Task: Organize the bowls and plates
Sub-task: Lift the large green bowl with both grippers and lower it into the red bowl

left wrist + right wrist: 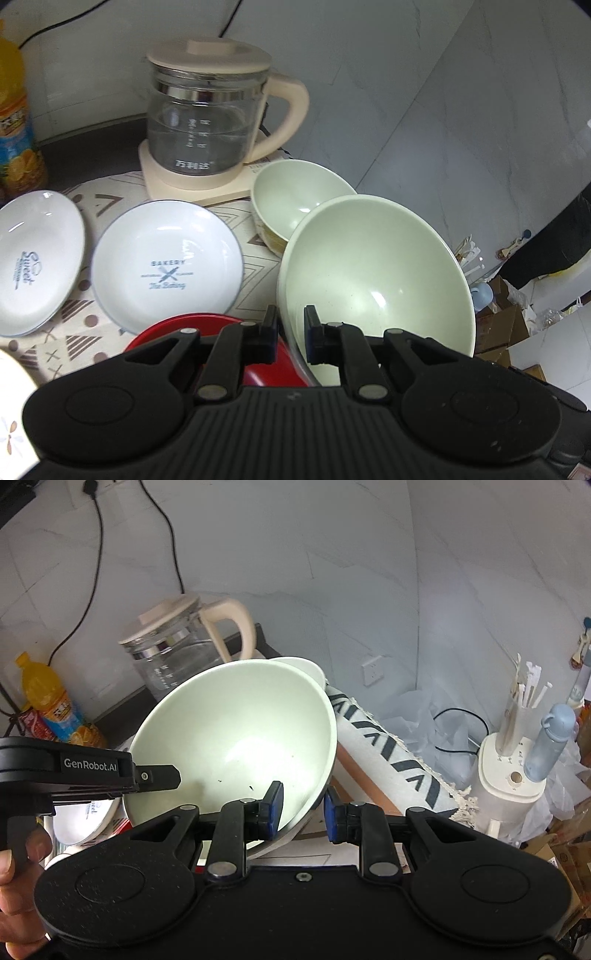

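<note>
- Pale green and glossy inside, the large bowl (376,273) is wide and shallow-sided, with a thin rim and a few dark specks near its bottom in the right wrist view; it is tilted, off the cloth, at the right edge of the desk.
- Left gripper (290,334): jaws nearly closed, pinching the near rim of the large bowl, one pad outside the wall and one inside.
- Right gripper (303,812): jaws narrowly parted and clamped on the bowl's rim at its opposite side, one blue pad inside the wall and one outside.
- A second, smaller green bowl (295,199) of the same pale colour stands just behind the large one, on the patterned cloth (255,273).
- Two white plates lie side by side on the cloth: one printed "BAKERY" (166,264) in blue, and one printed "Sweet" (35,262) to its left.
- A red dish (177,326) shows under the left gripper, just in front of the BAKERY plate, mostly hidden.
- Behind the crockery stands a glass kettle (210,122) with a cream lid, handle and base.
- An orange drink bottle (16,122) stands at the far left by the wall.
- A hand (18,886) grips the left tool's handle, seen at the left edge of the right wrist view.
</note>
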The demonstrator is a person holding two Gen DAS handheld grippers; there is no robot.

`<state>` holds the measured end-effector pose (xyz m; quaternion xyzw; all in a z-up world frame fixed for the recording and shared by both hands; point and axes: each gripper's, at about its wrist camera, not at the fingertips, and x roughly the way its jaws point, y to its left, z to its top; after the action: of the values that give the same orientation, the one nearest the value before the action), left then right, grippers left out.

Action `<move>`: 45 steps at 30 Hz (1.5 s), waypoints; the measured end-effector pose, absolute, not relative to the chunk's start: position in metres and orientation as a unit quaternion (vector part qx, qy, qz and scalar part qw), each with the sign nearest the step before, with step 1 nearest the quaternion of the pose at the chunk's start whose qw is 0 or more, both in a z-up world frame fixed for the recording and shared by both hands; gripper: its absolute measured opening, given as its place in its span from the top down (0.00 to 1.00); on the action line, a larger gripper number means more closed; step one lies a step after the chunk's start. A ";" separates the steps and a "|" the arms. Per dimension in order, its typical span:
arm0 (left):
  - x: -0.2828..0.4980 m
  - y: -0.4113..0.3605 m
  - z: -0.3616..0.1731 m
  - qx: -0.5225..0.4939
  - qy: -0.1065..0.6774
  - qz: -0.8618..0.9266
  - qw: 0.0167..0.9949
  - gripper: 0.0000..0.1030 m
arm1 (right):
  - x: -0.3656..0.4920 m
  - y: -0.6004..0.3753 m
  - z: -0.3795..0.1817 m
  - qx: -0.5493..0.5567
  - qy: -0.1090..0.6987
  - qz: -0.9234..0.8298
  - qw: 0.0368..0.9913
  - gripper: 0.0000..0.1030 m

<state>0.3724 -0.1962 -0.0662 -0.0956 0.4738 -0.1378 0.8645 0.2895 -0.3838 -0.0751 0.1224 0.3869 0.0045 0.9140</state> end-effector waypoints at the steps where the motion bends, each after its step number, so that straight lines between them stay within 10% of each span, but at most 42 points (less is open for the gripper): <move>1: 0.370 -0.193 -0.065 -0.096 0.473 -0.137 0.865 0.88 | 0.289 -0.381 -0.073 0.121 0.386 0.007 0.915 0.77; 45: 0.295 -0.095 -0.081 -0.146 0.508 -0.052 0.847 0.88 | 0.250 -0.294 -0.077 0.043 0.418 0.115 0.900 0.77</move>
<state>0.2950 -0.0953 -0.0812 -0.1461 0.5078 -0.0521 0.8474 0.2502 -0.2940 -0.0772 0.0433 0.4178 0.1154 0.9002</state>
